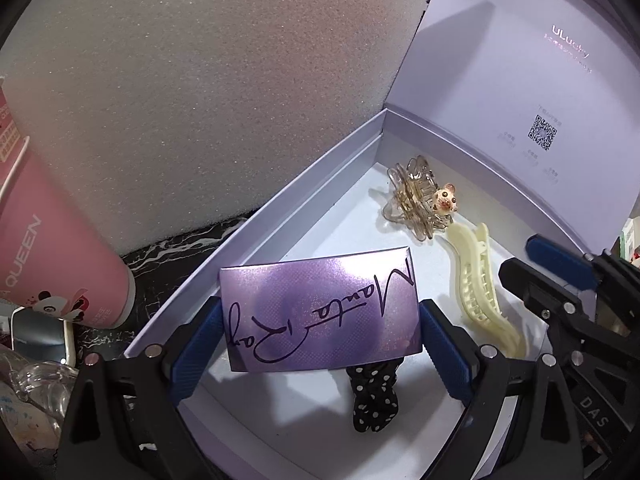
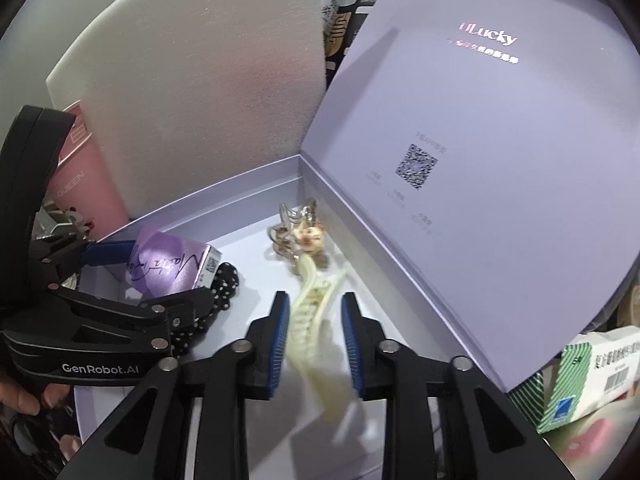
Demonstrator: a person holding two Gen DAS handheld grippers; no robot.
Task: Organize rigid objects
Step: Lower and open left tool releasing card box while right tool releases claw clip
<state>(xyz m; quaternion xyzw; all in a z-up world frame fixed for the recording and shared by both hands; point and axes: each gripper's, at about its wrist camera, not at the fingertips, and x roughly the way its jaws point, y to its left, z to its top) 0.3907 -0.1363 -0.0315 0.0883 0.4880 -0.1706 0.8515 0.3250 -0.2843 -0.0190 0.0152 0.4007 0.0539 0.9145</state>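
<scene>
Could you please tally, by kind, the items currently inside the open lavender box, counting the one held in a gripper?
Hair claw clips: 2, the clear amber one with a bear charm and the cream one
Small purple boxes: 1, held by the left gripper over the box floor
Black polka-dot scrunchies: 1
Total: 4

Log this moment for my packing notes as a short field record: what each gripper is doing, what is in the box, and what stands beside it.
left gripper: shut on purple box, held over polka-dot scrunchie
right gripper: open, fingers either side of cream hair clip
container: lavender gift box, lid upright
inside: cream hair clip, amber claw clip with animal charm, scrunchie
beside box: foam sheet, pink cup
</scene>
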